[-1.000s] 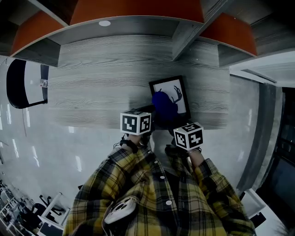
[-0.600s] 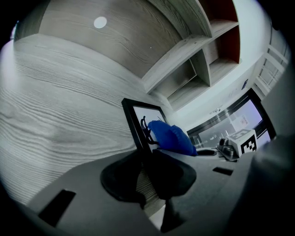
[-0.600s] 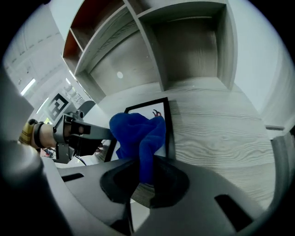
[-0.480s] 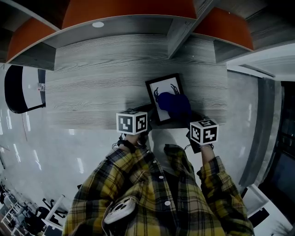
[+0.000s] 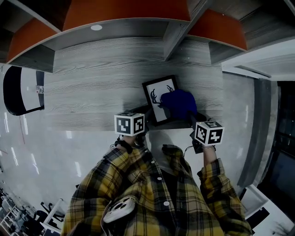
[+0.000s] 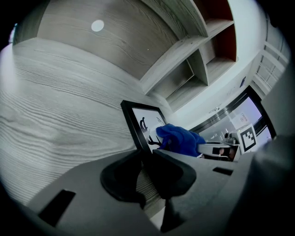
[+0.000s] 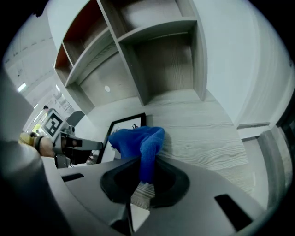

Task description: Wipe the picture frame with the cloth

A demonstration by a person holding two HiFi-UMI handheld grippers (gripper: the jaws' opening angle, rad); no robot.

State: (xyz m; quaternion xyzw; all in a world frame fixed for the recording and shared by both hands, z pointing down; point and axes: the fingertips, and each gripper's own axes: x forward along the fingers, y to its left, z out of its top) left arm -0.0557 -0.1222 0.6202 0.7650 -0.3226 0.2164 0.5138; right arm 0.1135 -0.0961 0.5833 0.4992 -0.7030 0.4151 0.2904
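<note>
A black picture frame (image 5: 156,99) with a white antler print lies on the grey wood-grain desk (image 5: 92,78). A blue cloth (image 5: 180,104) sits bunched over the frame's right side. My right gripper (image 5: 191,118) is shut on the cloth (image 7: 138,140), which hangs from between its jaws (image 7: 145,171). My left gripper (image 5: 145,115) holds the frame's near left corner. In the left gripper view the frame's black edge (image 6: 133,126) runs down into the closed jaws of that gripper (image 6: 145,157). The cloth (image 6: 180,140) hides the print's right part.
Shelf compartments (image 7: 161,55) with orange backs (image 5: 124,8) rise behind the desk. A black-and-white curved object (image 5: 18,90) stands off the desk's left end. The desk's front edge (image 5: 92,125) lies just in front of both grippers. Glossy floor (image 5: 37,152) lies below.
My right gripper has dragged the blue cloth from the frame's middle to its right side. The left gripper has stayed at the frame's near left corner.
</note>
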